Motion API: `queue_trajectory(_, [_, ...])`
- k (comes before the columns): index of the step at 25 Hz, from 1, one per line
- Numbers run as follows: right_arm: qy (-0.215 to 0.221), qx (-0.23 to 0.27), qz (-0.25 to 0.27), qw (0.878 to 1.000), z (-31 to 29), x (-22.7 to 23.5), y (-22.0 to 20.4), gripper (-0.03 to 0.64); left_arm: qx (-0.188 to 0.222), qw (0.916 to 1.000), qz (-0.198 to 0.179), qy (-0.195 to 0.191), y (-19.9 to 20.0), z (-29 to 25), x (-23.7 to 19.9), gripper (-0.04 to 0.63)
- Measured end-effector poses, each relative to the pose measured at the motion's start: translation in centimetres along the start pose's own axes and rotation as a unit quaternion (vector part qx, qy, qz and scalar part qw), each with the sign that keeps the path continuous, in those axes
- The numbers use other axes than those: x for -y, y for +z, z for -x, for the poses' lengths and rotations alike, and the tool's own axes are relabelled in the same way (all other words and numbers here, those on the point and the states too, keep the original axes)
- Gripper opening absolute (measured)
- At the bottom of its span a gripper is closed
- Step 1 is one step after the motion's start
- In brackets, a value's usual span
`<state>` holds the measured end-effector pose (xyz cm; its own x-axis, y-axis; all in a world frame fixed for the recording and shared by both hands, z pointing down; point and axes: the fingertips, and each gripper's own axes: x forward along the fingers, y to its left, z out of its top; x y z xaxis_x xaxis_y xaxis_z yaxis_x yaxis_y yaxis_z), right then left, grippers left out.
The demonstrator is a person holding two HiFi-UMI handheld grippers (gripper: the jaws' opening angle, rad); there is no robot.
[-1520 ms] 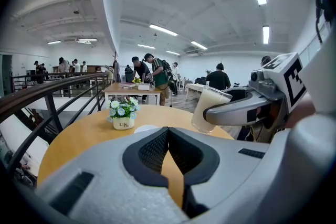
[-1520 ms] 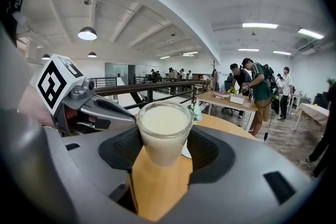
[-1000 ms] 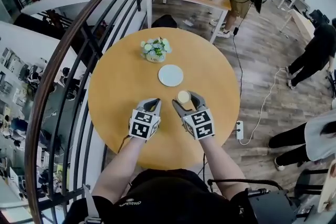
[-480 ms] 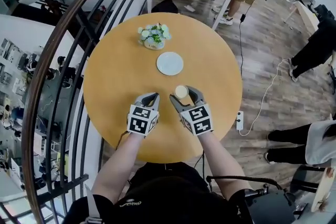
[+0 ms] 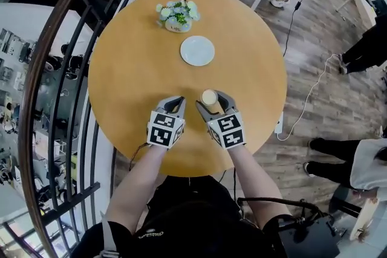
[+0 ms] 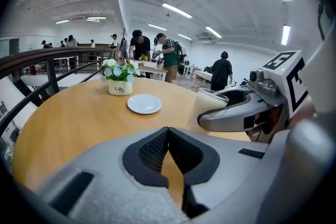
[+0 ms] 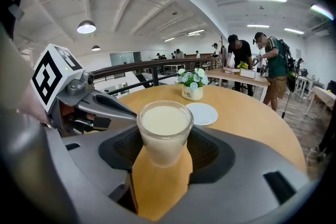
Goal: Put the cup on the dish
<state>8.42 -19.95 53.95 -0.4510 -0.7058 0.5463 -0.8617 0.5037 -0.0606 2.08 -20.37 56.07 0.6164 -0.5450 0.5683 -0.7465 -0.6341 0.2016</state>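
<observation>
Right tongs (image 5: 210, 102): pinching the cup (image 5: 209, 96) by its sides, on the near side of the dish (image 5: 197, 50).
Left tongs (image 5: 176, 103): pressed together, holding nothing, also on the dish's near side.
Change: the cup stays pinched, but the gap to the dish has not closed — the carry is still ahead.
Around: a flower pot (image 5: 177, 15) sits just beyond the dish — nothing stands between cup and dish.
</observation>
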Motion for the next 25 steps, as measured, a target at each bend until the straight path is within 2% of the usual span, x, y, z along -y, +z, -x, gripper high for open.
queue_trajectory(12, [0.013, -0.031, -0.013, 0.999, -3.3, 0.4, -3.6, 0.258, -0.02, 0.9995, 0.026, 0.003, -2.9, -2.4, -1.1, 0.0])
queue_trajectory(25, [0.004, -0.017, 0.008, 1.0, -8.9, 3.8, 0.5, 0.258, -0.02, 0.999, 0.039, 0.008, -2.1, -3.8, -3.8, 0.0])
